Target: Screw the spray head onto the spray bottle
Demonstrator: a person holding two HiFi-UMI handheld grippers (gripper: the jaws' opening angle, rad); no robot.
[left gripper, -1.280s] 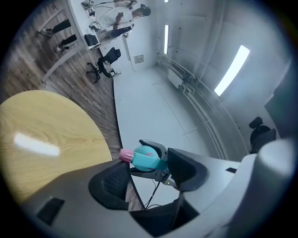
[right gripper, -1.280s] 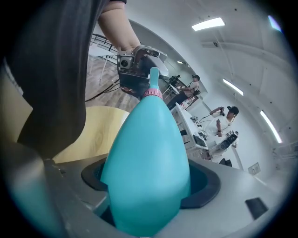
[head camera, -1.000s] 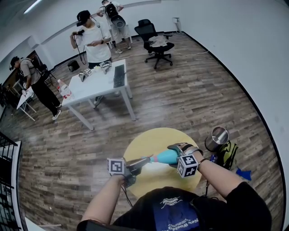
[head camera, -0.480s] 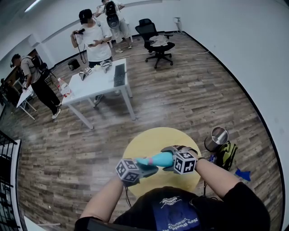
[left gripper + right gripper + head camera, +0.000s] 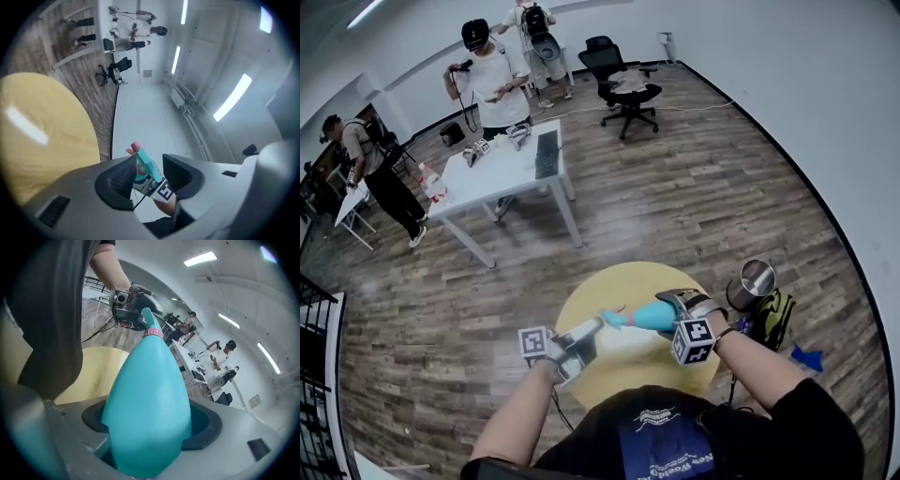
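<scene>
Holding the bottle (image 5: 654, 317) level over the table (image 5: 609, 284), fat end clamped tight in the right gripper (image 5: 673, 309). Already carrying the head (image 5: 612, 318) on the bottle's neck. Have just been opening the left gripper (image 5: 595, 327) to about half, just off the bottle's nozzle end, gripping nothing. Looks like a pause between tightening turns. Next: close on the head, roll the wrist, keep the bottle from turning.

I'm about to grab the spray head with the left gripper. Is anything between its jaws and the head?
Nothing visible. The left gripper has just been opening its jaws; they stand apart, and the spray head shows in their gap with only air before it. Behind it, the right gripper holds the bottle.
</scene>
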